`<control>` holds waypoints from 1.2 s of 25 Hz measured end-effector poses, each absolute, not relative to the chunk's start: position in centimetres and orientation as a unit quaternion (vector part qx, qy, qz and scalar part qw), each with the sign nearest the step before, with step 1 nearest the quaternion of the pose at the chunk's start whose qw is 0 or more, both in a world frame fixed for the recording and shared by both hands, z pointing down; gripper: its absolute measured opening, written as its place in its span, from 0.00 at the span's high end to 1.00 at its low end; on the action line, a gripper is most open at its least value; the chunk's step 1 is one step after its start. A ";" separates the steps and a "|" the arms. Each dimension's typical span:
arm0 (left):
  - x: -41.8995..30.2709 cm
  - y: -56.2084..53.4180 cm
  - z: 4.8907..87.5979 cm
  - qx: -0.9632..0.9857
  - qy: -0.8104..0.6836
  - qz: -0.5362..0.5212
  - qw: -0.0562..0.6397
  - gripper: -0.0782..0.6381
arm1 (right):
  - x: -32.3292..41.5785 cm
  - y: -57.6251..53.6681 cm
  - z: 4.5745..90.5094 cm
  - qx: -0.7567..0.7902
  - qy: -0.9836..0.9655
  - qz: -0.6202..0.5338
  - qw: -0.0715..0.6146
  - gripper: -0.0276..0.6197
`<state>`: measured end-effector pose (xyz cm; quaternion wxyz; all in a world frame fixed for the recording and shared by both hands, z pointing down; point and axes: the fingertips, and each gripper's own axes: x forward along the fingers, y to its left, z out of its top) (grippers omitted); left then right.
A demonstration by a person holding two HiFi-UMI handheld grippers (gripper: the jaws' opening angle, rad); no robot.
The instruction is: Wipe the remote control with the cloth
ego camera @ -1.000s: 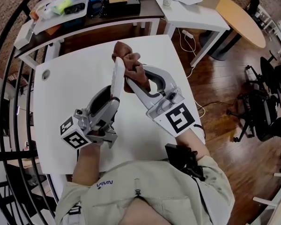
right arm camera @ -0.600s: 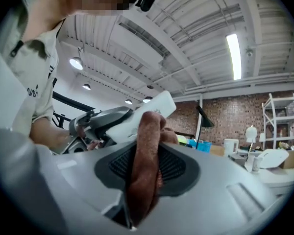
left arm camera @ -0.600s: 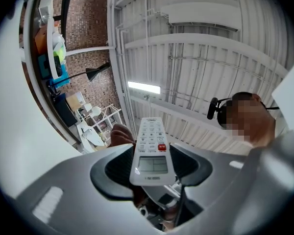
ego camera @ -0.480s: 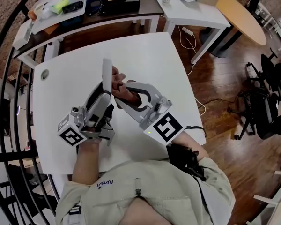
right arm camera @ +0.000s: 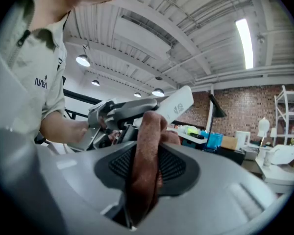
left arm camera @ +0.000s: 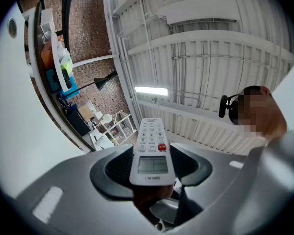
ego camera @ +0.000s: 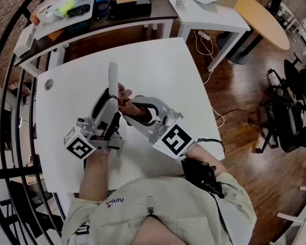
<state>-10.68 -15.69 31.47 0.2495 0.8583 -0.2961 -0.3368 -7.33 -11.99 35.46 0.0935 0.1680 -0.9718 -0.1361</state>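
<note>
While left gripper (ego camera: pixel 109 105) angles remote (left arm camera: pixel 151 146) upward, right gripper (right arm camera: pixel 147 168) holds cloth (right arm camera: pixel 149 131) beside it.

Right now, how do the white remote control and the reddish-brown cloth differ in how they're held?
The white remote control is rigid and sticks up out of the left gripper; the reddish-brown cloth is soft, bunched in the right gripper. The remote's jaws stand wider apart than the cloth's. Both are clamped and held above the white table.
</note>
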 end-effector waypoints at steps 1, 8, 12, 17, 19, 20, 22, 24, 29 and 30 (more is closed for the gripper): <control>-10.8 -15.8 31.4 0.860 -0.305 -0.332 0.240 0.55 | -7.1 -12.3 35.2 0.176 -0.970 -0.141 0.090 0.78; -12.0 -17.5 30.5 0.869 -0.433 -0.224 0.090 0.55 | -3.6 -17.7 31.2 0.288 -0.944 -0.164 0.015 0.77; -13.0 -19.3 30.9 0.848 -0.511 -0.144 -0.005 0.55 | -0.9 -22.4 31.0 0.363 -0.917 -0.165 0.023 0.78; -15.1 -22.3 32.6 0.812 -0.578 -0.073 -0.046 0.55 | 1.4 -27.4 32.3 0.419 -0.893 -0.158 0.050 0.78; -15.9 -23.7 33.4 0.801 -0.595 -0.044 -0.046 0.55 | 2.2 -29.1 33.0 0.435 -0.886 -0.149 0.060 0.78; -16.2 -24.3 33.8 0.797 -0.602 -0.030 -0.045 0.55 | 2.6 -29.8 33.5 0.442 -0.883 -0.145 0.066 0.78; -16.9 -25.6 34.8 0.789 -0.614 -0.005 -0.038 0.55 | 3.3 -31.3 34.7 0.456 -0.876 -0.137 0.080 0.78; -17.4 -26.8 36.2 0.785 -0.619 0.022 -0.022 0.55 | 4.0 -32.8 36.1 0.470 -0.869 -0.123 0.100 0.78; -18.0 -29.6 39.5 0.778 -0.621 0.089 0.019 0.55 | 5.7 -36.2 39.9 0.491 -0.853 -0.073 0.161 0.78; -18.1 -30.1 40.0 0.777 -0.622 0.098 0.026 0.55 | 6.0 -36.7 40.5 0.492 -0.852 -0.063 0.170 0.78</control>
